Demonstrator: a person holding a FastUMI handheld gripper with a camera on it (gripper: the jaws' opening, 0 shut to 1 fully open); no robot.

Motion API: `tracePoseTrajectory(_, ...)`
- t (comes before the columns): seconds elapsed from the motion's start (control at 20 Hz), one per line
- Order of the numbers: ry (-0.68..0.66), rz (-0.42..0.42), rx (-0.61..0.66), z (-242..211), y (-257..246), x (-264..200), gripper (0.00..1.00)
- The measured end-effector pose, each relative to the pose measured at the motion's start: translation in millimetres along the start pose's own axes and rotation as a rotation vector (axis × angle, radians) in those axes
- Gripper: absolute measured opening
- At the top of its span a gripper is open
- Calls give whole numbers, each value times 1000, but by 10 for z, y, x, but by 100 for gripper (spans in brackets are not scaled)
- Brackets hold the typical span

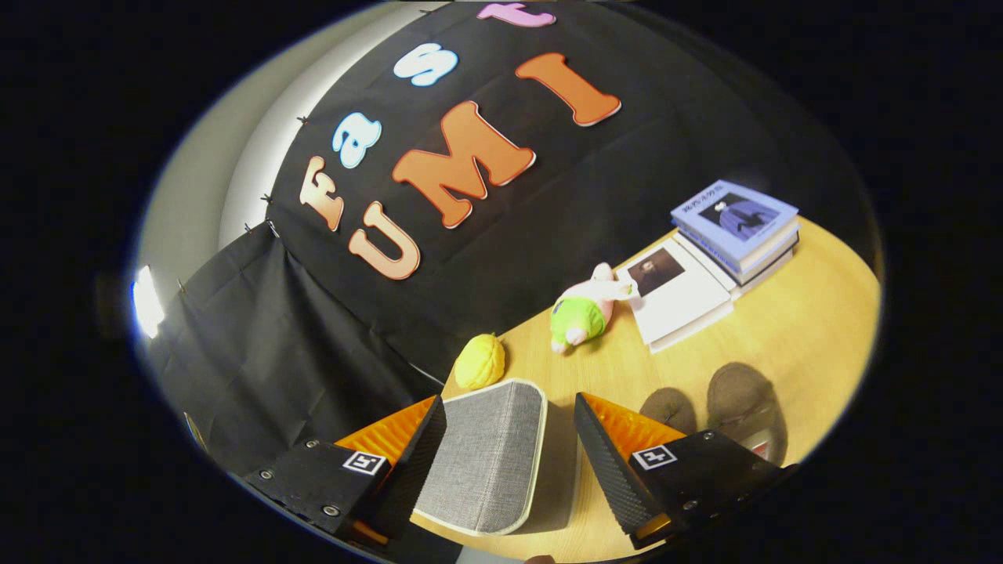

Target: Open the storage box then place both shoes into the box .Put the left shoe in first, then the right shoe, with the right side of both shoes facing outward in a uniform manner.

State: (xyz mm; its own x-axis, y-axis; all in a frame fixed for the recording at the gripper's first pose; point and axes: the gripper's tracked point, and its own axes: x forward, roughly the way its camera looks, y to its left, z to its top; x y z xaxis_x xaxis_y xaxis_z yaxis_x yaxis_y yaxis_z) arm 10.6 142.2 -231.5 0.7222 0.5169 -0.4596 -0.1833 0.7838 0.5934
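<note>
A grey fabric storage box (pixel 490 454), its rounded lid edged with pale piping, is seen standing on the wooden bench (pixel 783 329) between the widely parted jaws of the gripper (pixel 509 446); the left finger lies against the box's side, while a clear gap is left at the right finger, so nothing is clamped. Two brown shoes (pixel 717 407) are set side by side just beyond the right finger. Further back, a yellow plush (pixel 479 361), a green-and-pink stuffed toy (pixel 584 312) and stacked books (pixel 729 235) are lined before the black cloth wall.
</note>
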Motion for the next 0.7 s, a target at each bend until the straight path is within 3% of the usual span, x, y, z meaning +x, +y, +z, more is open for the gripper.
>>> tracePoseTrajectory(0.4,231,39,85,-888,-173,377,98)
tracePoseTrajectory(0.7,317,85,143,-1208,-191,538,98)
